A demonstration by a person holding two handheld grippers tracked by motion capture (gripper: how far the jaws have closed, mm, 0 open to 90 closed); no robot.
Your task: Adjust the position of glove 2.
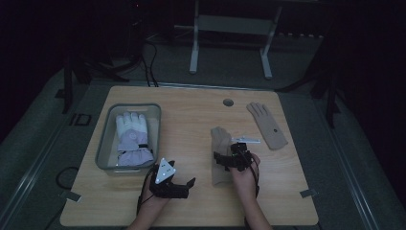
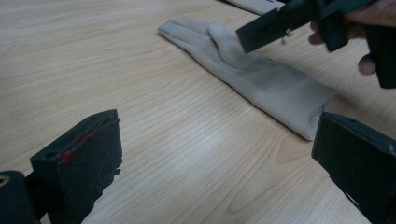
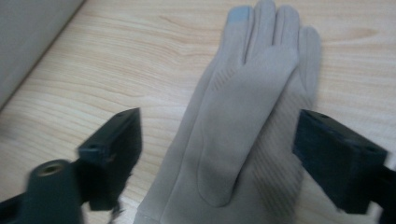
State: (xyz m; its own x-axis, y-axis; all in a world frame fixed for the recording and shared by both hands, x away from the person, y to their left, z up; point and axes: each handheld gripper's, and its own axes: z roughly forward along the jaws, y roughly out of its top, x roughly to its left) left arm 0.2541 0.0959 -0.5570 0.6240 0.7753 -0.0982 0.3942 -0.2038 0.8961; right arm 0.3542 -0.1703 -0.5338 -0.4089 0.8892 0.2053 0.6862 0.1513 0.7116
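A beige knit glove (image 1: 219, 155) lies flat on the wooden table, fingers pointing away from me. My right gripper (image 1: 225, 160) hovers just over its middle, open, one jaw on each side of the glove (image 3: 247, 135). In the left gripper view the same glove (image 2: 261, 79) lies ahead, and the right gripper (image 2: 299, 21) hangs over it. My left gripper (image 1: 184, 184) is open near the table's front edge, left of the glove's cuff, nothing between its jaws. A second beige glove (image 1: 267, 125) lies at the far right.
A clear plastic bin (image 1: 106, 143) at the left holds a white and lilac ski glove (image 1: 133, 139). A round cable hole (image 1: 228, 102) sits near the table's far edge. Bare wood lies between the bin and the glove.
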